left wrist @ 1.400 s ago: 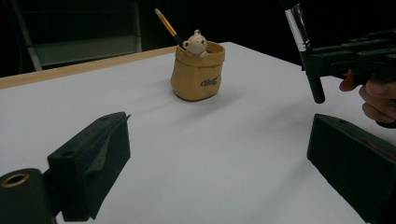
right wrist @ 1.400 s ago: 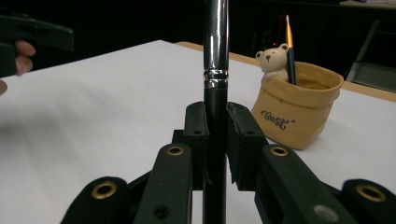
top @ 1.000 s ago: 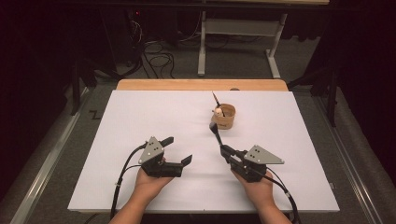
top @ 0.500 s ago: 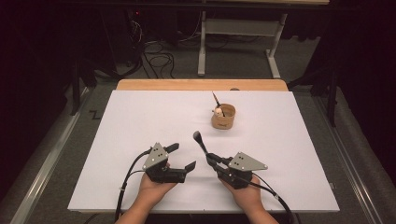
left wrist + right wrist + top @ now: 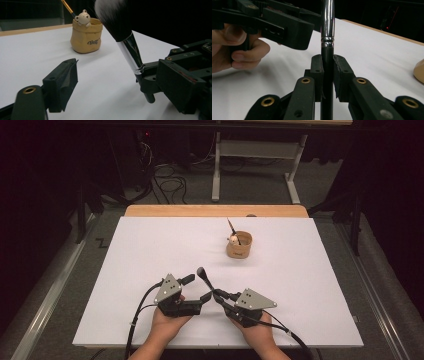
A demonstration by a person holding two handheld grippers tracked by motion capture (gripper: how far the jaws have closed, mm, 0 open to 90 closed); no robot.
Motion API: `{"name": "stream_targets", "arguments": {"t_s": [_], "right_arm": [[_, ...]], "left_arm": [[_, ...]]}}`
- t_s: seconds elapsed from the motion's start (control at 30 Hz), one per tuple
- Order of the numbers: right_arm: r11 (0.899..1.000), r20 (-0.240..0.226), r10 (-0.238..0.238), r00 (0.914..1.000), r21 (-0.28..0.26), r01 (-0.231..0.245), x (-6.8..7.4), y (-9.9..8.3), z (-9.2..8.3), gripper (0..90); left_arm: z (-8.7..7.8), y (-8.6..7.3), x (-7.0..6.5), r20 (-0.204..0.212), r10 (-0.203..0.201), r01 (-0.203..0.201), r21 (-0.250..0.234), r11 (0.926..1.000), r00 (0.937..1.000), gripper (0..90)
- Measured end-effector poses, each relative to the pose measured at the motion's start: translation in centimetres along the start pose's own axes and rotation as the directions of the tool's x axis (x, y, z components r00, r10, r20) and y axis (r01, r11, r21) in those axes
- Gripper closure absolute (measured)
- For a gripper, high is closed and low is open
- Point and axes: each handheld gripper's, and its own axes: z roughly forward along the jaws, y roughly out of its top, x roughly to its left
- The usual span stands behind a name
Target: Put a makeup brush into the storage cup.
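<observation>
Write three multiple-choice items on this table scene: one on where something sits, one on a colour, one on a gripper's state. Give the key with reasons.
1. Where is the yellow bear pot?
A. far half of the white table
B. between the grippers
C. on the floor

2. What colour is the ferrule of the makeup brush?
A. gold
B. silver
C. red

3. How does the right gripper stand?
A. open, empty
B. shut on the brush handle
C. shut on the pot

Key: 1 A, the high view shows it beyond both hands. 2 B, it shines silver in the left gripper view. 3 B, its pads press the black handle in the right gripper view.
</observation>
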Motion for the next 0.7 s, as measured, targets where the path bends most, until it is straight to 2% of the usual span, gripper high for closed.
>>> {"name": "stream_targets", "arguments": {"t_s": [0.13,0.27,0.7], "right_arm": [[1.000,-0.002,-0.004,1.0000,-0.009,0.004,0.12,0.14,0.13,80.4],[1.000,0.000,-0.002,1.0000,-0.008,0.002,0.31,0.22,0.19,80.4],[1.000,0.000,-0.016,0.9999,-0.012,0.016,0.51,0.34,0.40,80.4]], "left_arm": [[-0.14,0.17,0.01,0.031,-0.032,0.032,-0.004,0.9995,0.9990,24.7],[-0.18,0.26,0.15,0.039,-0.051,0.051,-0.003,0.9987,0.9980,28.8],[-0.05,0.23,0.12,0.040,-0.062,0.062,-0.007,0.9981,0.9973,37.8]]}}
